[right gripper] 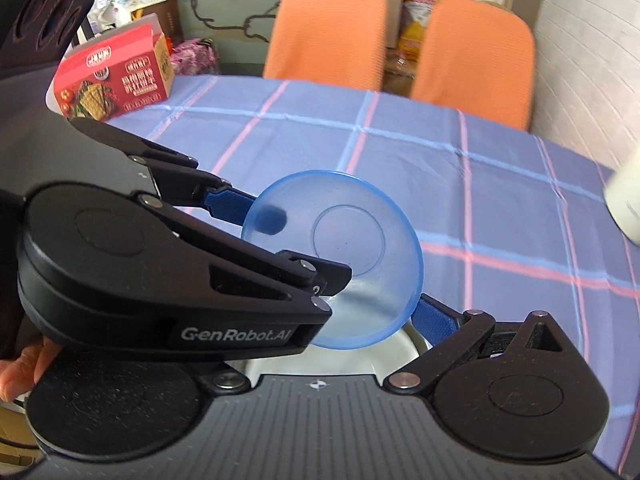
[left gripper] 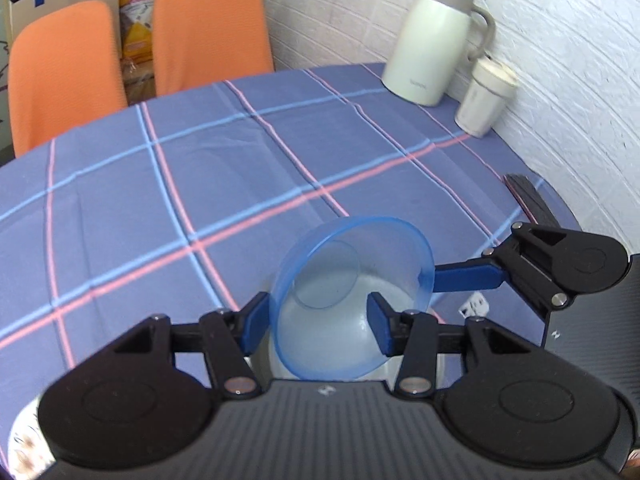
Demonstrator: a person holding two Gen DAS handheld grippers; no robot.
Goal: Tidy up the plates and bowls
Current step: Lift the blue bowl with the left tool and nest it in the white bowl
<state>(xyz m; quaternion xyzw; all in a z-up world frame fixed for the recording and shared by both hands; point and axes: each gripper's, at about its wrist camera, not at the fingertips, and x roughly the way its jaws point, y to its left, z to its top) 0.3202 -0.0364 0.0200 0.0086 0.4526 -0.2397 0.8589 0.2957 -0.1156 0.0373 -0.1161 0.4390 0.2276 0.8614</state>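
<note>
Blue translucent bowl [left gripper: 352,300] is at the near edge of the desk [left gripper: 200,184], off-level, with its opening turned toward the left wrist camera. It sits over a white dish [right gripper: 340,360], of which only a sliver shows; cannot tell if the two touch. Left tool [left gripper: 318,320]: fingers apart and straddling the bowl's left wall, with the left pad [left gripper: 256,328] just outside the rim and the right pad [left gripper: 380,328] in front of the bowl's interior. The gap is much wider than the wall, so it's not clamped. Right tool [left gripper: 440,276] comes in from the right, and its one visible blue finger [right gripper: 436,320] sits against the bowl's right rim from outside. In the right wrist view the left tool's body hides the other finger, so cannot tell if the right tool is apart or closed on the rim. Desk has a blue plaid cloth with pink and light-blue lines. Far right by the white brick wall: white thermos jug [left gripper: 432,40], with a white lidded cup [left gripper: 484,96] just beside it. Far left: red cracker box [right gripper: 116,76]. Two orange chairs [left gripper: 208,32] stand beyond the far edge. A dark flat object [left gripper: 528,196] lies at the right edge, too unclear to identify.
</note>
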